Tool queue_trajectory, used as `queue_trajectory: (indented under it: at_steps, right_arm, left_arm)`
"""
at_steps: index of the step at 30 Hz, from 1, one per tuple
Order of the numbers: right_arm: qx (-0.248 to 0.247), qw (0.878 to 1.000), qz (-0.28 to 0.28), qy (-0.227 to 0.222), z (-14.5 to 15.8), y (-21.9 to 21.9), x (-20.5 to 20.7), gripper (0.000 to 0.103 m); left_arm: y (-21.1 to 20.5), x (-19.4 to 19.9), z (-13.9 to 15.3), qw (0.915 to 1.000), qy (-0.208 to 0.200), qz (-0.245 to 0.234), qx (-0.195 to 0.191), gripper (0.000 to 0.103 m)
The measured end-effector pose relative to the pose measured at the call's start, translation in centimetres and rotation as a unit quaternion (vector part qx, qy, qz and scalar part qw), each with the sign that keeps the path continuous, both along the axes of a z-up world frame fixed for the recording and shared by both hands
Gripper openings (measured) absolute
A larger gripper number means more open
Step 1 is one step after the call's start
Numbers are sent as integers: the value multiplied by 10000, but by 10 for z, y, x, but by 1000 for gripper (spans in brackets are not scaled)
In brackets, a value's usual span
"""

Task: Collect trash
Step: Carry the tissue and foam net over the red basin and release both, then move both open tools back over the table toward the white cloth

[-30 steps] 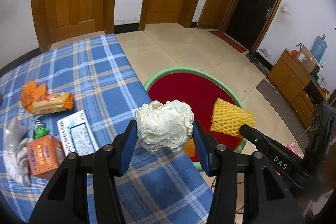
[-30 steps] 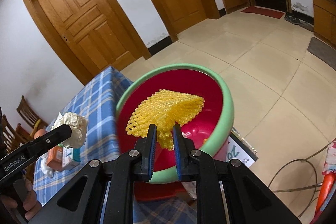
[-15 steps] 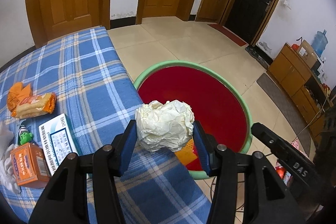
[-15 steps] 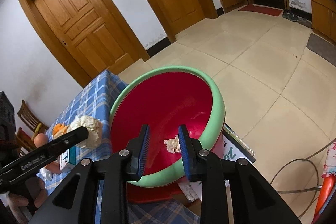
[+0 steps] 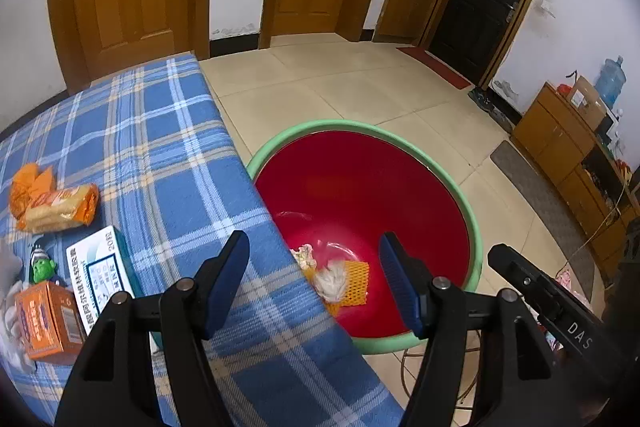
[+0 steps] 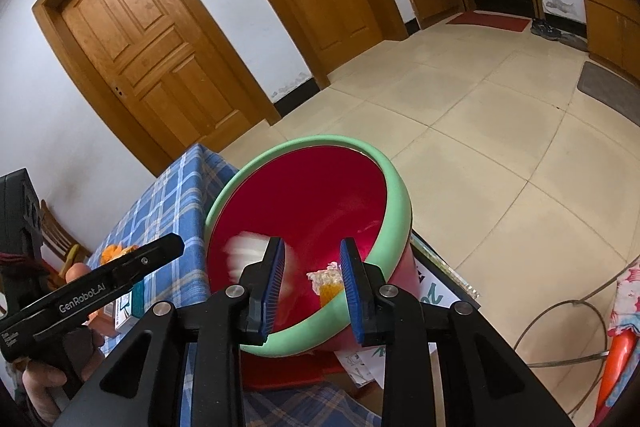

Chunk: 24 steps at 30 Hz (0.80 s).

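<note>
A red basin with a green rim (image 5: 472, 223) (image 6: 396, 195) stands beside the blue plaid table (image 5: 160, 155). My left gripper (image 5: 314, 281) is open and empty over the table edge and basin. A crumpled white paper ball (image 5: 330, 281) falls blurred into the basin (image 6: 244, 247), above the yellow foam net (image 5: 354, 281) (image 6: 330, 291) on the bottom. My right gripper (image 6: 312, 287) is open and empty above the basin's near rim. The left gripper's finger (image 6: 120, 271) shows in the right wrist view.
On the table lie an orange snack packet (image 5: 56, 207), a white and teal box (image 5: 100, 275), an orange carton (image 5: 48, 319), a green figure (image 5: 42, 267) and white tissue (image 5: 8, 307). Wooden cabinets (image 5: 568, 155) stand at the right wall. Tiled floor surrounds the basin.
My left gripper opened and dropped the paper ball into the basin. My right gripper let go of the yellow foam net earlier and has opened wider.
</note>
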State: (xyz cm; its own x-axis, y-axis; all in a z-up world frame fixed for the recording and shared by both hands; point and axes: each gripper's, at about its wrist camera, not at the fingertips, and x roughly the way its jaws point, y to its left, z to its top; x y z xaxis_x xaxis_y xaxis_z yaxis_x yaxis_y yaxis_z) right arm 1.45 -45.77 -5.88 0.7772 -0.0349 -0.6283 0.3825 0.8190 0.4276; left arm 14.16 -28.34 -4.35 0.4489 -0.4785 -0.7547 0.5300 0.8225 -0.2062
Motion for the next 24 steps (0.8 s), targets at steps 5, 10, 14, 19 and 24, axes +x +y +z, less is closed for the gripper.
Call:
queue_trajectory:
  at_steps: [5, 10, 14, 19, 24]
  right_arm:
    - [-34, 10000, 4, -12, 3, 2, -1, 34]
    - [-45, 10000, 64, -53, 8, 10, -2, 38]
    - [-55, 9998, 143, -88, 11, 19, -2, 40]
    - [-52, 9995, 274, -123, 16, 31, 0, 42]
    - [-101, 9990, 406, -160, 21, 45, 2, 45]
  left_arm:
    - [10, -2, 3, 9999, 33, 121, -52, 67]
    - [28, -12, 13, 9995, -97, 286, -121, 67]
    - [44, -17, 20, 9989, -202, 404, -131, 67]
    - [68, -23, 27, 9979, -270, 579, -132, 67]
    - [94, -24, 31, 9962, -305, 806, -154, 67]
